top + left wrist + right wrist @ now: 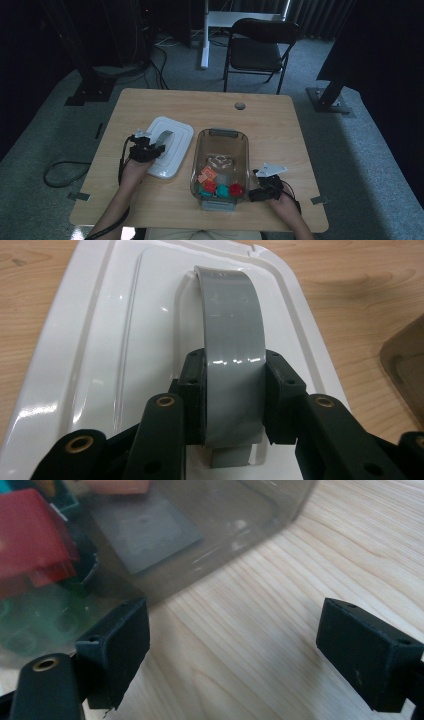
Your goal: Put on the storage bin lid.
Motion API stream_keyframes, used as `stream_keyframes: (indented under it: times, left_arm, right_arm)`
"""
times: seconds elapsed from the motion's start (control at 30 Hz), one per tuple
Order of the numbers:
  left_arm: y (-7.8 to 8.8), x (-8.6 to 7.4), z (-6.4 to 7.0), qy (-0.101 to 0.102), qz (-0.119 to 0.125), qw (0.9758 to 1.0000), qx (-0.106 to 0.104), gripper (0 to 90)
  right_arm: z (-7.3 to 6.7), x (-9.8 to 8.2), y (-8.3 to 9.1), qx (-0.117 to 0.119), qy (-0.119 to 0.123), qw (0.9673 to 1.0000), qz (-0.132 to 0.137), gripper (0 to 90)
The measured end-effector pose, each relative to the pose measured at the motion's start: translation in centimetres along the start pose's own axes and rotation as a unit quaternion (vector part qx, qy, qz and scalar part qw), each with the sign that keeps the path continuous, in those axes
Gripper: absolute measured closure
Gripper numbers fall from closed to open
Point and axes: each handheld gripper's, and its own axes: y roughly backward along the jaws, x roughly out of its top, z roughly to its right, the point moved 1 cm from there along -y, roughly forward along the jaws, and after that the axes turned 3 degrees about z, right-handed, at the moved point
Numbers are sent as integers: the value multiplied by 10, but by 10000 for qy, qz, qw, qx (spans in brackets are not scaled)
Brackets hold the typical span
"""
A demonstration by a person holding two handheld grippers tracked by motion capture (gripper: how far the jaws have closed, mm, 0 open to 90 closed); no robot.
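So we've got the left tool [148,148] clamped on the grey handle [232,340] of the white lid [172,145], and the left gripper view shows it nicely: both black pads pinch the arched grey strap from either side, low on the arch. The lid lies flat on the tabletop [150,102], at about 9 o'clock from the clear bin [220,165], just beside it but not on it. The bin sits mid-tabletop with its top open, and a little pile of coloured blocks [217,186] (red, teal, orange) is bunched at its 6 o'clock end, nearest us. Our right tool [262,192] is parked at roughly 4 o'clock from the bin, jaws wide apart with nothing between them, only bare wood showing in the right gripper view, the bin's corner right next to one pad. Our read on progress: the grab on the lid is done, but the real work is still ahead. The lid still has to come up off the tabletop, travel over toward 3 o'clock, get lined up with the bin's rim and be pressed down. The right tool looks placed to steady the bin for that, though it isn't gripping it yet.
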Motion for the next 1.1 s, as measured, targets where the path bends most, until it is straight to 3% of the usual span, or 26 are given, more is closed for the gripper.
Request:
stream_keyframes:
  times: [0.33,0.5,0.83,0.97,1.1]
  left_arm:
    - [20,3,-22,74,31,9999,142,680]
    - [32,8,-24,86,132,9999,57,680]
    - [66,33,-37,140,456,9988,128,680]
    - [83,43,-39,159,601,9981,-31,680]
    - [102,56,-35,28,792,9968,-100,680]
  right_arm:
    - [-19,14,-18,92,252,9996,-30,130]
    - [-24,21,-27,140,354,9993,-45,129]
    - [-42,44,-51,235,563,9981,-37,129]
    - [-50,51,-57,306,654,9974,-52,129]
    - [-58,60,-67,321,753,9966,-68,125]
